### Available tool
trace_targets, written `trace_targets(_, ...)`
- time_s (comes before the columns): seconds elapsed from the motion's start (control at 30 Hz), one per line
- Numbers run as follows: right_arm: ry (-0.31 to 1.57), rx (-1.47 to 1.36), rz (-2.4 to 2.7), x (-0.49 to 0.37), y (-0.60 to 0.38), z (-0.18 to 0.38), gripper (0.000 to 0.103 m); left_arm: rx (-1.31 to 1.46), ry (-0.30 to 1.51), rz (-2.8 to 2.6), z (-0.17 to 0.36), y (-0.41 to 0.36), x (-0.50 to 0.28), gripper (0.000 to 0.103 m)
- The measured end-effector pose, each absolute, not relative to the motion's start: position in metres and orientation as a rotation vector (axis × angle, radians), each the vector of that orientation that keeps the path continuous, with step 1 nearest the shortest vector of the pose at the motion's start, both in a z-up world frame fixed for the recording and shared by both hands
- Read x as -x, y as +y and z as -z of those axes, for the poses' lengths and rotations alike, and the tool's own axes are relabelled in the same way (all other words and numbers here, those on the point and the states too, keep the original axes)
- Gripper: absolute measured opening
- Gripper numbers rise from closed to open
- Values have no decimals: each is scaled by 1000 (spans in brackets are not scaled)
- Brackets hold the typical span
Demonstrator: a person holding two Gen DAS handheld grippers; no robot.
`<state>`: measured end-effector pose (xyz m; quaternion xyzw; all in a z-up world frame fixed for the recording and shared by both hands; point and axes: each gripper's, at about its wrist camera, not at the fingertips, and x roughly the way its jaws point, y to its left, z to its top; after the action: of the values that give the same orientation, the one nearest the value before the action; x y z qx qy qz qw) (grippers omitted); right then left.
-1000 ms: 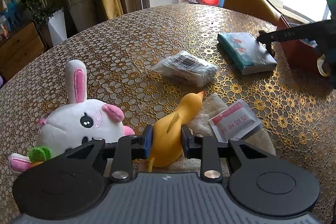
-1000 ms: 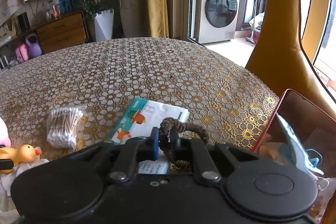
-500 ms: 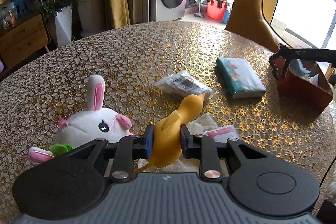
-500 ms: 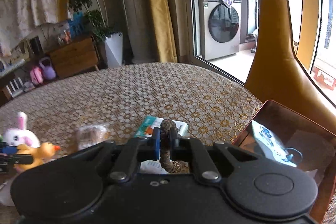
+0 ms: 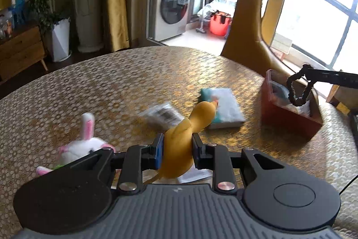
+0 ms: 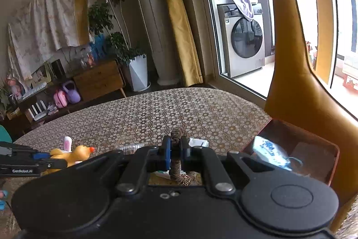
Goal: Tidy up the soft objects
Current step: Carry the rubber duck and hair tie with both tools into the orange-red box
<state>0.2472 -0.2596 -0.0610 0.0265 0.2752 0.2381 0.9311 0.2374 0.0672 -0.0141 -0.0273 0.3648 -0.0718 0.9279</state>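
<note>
Above table: left tool pinching yellow duck; right tool pinching braided loop, apparently over box.

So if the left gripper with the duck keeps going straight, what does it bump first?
Probably the tissue pack: the left gripper holds the yellow duck, whose beak points at it. Depth is unclear.

Black tool, blue pads

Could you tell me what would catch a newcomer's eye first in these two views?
Probably the yellow rubber duck pinched in the left gripper above the gold-patterned table. Next, the brown braided loop clamped in the right gripper, hanging over the red-brown box at the table's right edge.
</note>
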Motion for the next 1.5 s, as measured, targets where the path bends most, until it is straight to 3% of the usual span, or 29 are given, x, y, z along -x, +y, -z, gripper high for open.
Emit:
trace_targets(0.6, 575, -29, -360, -240, -339, 46, 8, -57, 722, 364, -14, -83, -260, 25)
trace_targets(1.07, 632, -75, -255, -282, -399, 83, 8, -128, 804, 444, 17, -197, -320, 25)
trace_targets(1.5, 649, -99, -215, -339, -420, 113, 8, -191, 847, 431, 52, -252, -374, 25)
